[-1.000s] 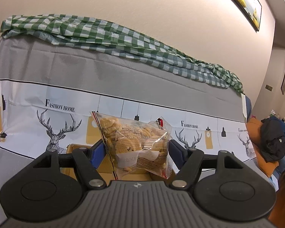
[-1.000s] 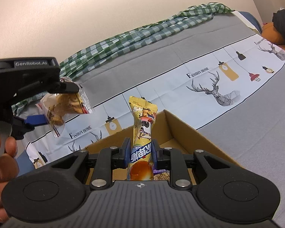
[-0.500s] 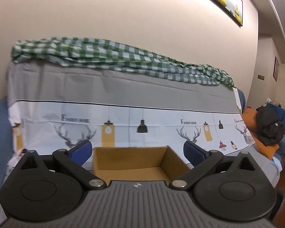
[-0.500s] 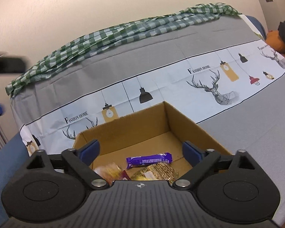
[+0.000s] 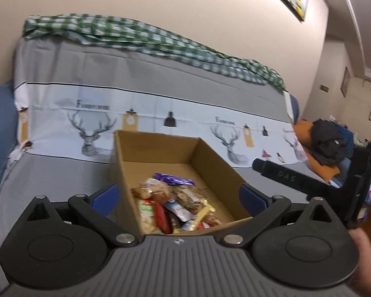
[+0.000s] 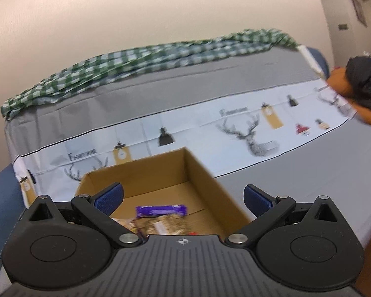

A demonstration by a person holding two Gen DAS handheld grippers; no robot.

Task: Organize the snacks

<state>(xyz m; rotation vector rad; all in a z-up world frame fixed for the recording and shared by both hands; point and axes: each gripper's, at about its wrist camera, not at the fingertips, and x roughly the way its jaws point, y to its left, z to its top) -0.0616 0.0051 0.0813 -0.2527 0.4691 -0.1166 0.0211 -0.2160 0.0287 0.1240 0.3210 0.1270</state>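
Item 1, left tool: black two-finger tool with blue pads, jaws spread wide, nothing between them. It tips gently downward over the near edge of the open brown cardboard box, likely because the box is the drop point for the snacks.

Item 2, brown cardboard box: sits directly ahead of and below both tools, on the grey bed cover with a white deer-print band. Far half bare; contents bunched at the near end, closest to the tools.

Item 3, pile of assorted wrapped snacks: lies inside the box between the left tool's pads as seen from above. A purple-wrapped bar lies on the pile's far side; a clear bag of pale biscuits is probably among them, though blur makes this uncertain.

Item 4, right tool: same build, jaws opening and almost fully wide, nothing between them. It points slightly down, level-handed, over the box's near end. In the left wrist view its black body shows at the far right, with part of a bare hand below it.

Item 5, green-and-white checked cloth: bunched along the wall, well beyond both tools.
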